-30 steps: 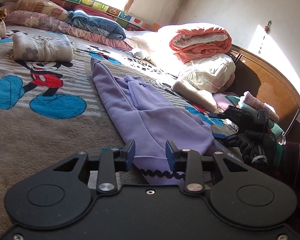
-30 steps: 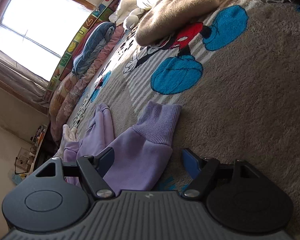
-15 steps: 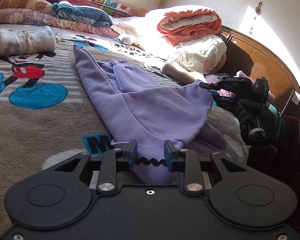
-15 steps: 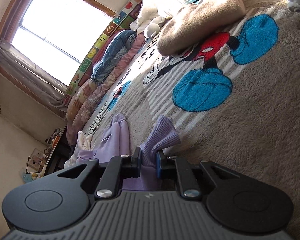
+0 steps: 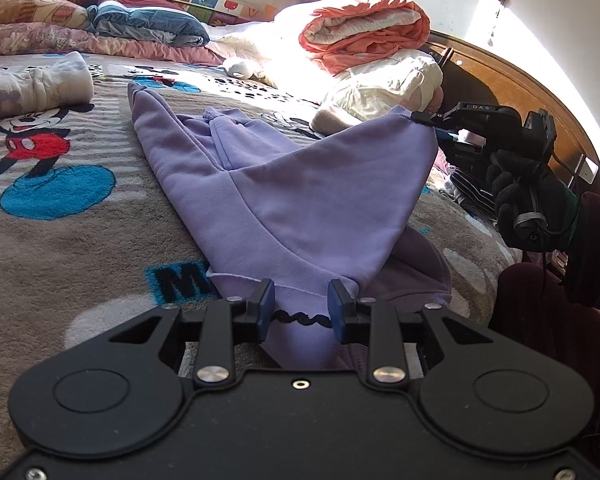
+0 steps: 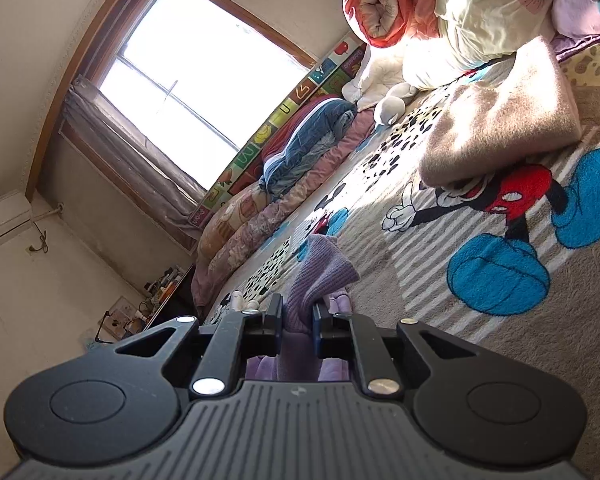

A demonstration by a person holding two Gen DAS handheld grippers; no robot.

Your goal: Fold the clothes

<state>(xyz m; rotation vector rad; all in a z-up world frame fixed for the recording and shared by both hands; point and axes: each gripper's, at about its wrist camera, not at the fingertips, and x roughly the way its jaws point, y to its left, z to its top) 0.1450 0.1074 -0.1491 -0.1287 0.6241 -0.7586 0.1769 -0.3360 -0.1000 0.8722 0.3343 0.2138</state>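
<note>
Right gripper (image 6: pixel 296 320) clenched on purple sweatshirt (image 5: pixel 300 200) cuff, left gripper (image 5: pixel 302 304) gripping its hem.

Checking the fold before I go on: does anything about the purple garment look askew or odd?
Yes. The purple garment lies partly flat, but its sleeve cuff is pinched in the right gripper and lifted off the blanket, so the cloth tents unevenly. A black zigzag trim peeks out at the left gripper.

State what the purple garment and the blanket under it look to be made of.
Purple garment: seemingly soft matte sweatshirt knit; it drapes smoothly, and the cuff is ribbed. Cartoon blanket: probably plush fleece, with a fuzzy, tufted pile.
</note>
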